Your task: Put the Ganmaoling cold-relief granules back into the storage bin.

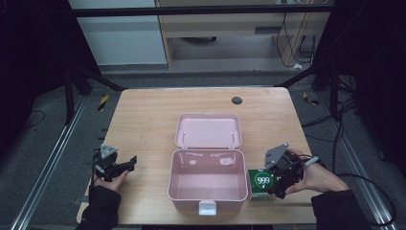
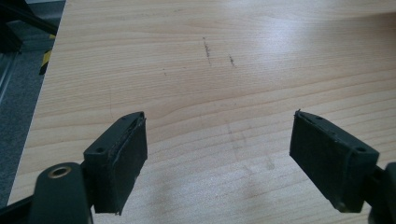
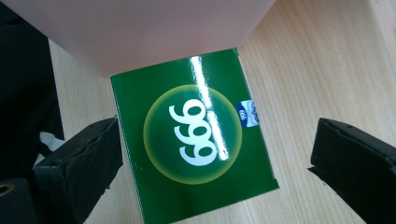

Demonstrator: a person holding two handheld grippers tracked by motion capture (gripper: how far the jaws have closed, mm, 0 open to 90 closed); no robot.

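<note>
Light wooden table (image 1: 143, 120) with fine straight grain and a small dark round cap (image 1: 236, 100) near its far edge. At centre stands a smooth pink plastic box (image 1: 207, 181), rectangular with rounded corners, its hinged lid (image 1: 208, 130) laid back flat and a white latch (image 1: 208, 208) on its near wall. Just right of the box lies a glossy green carton (image 3: 196, 135), flat and rectangular, printed with white "999" in a pale green circle; one edge meets the pink wall. Right gripper (image 3: 215, 154) hovers over the carton, jaws spread wide to either side of it, one black pad at its edge, the other well clear. Right hand (image 1: 320, 176) grips it from the right. Left gripper (image 2: 217, 154), held low in the left hand (image 1: 111, 179) near the table's left edge, points toward the box, its rubbery black jaws apart over bare wood.
</note>
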